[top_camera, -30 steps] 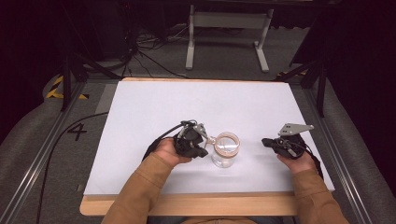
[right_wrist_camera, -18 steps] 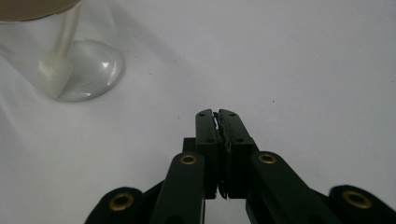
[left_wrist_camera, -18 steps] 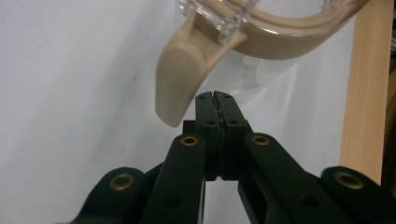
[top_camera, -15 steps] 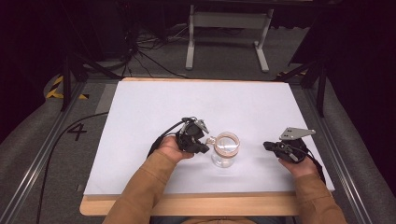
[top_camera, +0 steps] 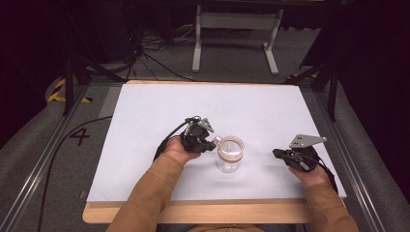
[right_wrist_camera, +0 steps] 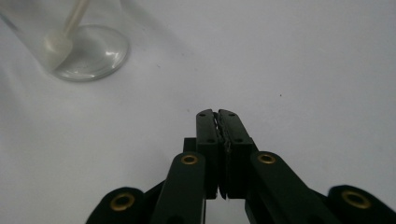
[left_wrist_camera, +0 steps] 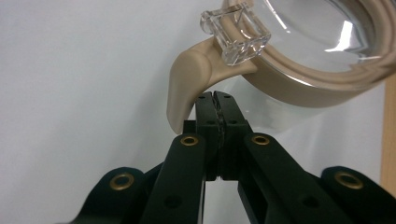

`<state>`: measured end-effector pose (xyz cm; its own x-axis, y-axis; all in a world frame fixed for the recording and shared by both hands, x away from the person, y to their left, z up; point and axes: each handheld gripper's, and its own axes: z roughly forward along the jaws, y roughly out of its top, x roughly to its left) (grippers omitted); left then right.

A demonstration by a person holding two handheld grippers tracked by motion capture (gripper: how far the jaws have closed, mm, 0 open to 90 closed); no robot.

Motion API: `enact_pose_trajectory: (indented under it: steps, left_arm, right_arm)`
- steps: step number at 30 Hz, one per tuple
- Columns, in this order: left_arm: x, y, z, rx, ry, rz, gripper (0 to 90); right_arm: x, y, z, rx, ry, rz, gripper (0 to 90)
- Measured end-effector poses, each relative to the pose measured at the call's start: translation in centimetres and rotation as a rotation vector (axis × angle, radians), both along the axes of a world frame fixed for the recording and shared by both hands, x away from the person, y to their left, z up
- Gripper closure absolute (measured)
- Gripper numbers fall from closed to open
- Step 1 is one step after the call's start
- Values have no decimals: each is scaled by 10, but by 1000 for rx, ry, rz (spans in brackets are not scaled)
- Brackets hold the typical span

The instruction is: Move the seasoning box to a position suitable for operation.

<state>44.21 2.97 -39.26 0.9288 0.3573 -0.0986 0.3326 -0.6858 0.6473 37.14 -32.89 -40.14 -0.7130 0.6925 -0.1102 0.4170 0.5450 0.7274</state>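
Gripper in your left hand [top_camera: 211, 143] has its jaws pressed together with nothing between them, the tips just under the beige tab [left_wrist_camera: 187, 79] that hangs from the lid [left_wrist_camera: 322, 70] of the clear jar [top_camera: 229, 157]. Your right gripper [top_camera: 280, 153] is likewise pressed together on nothing, well apart from the jar, which stands between the two grippers on the white worktop [top_camera: 145, 116].

If you push up on that tab with nothing steadying the jar, the light container may tip or slide away from the left gripper instead of the lid lifting. The closed tips could also slip off the curved tab and knock the clear latch [left_wrist_camera: 236, 30] just above it.

From the left gripper view the jar's body is cut off, so you cannot judge whether the lid is sealed or loose. From the right gripper view, ahead and to the left of the tips, the jar's upper part [right_wrist_camera: 70, 42] is cropped; something pale stands inside it, too blurred to identify.
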Motion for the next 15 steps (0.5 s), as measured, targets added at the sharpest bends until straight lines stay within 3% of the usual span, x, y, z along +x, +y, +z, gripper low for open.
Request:
enact_pose_trajectory:
  steps: [5, 9, 13, 15]
  left_arm:
    - [1, 1, -3, -18, 19, 0, 858]
    - [-1, 4, 2, 3, 34, -26, 855]
    - [-6, 9, 7, 11, 7, -13, 855]
    - [-10, 16, 11, 5, -3, 24, 855]
  right_arm:
    - [0, 3, -1, -2, 3, 9, 886]
    - [0, 7, 0, 15, 14, 34, 895]
    - [0, 13, 1, 38, 30, 66, 897]
    - [2, 20, 2, 50, 28, 81, 897]
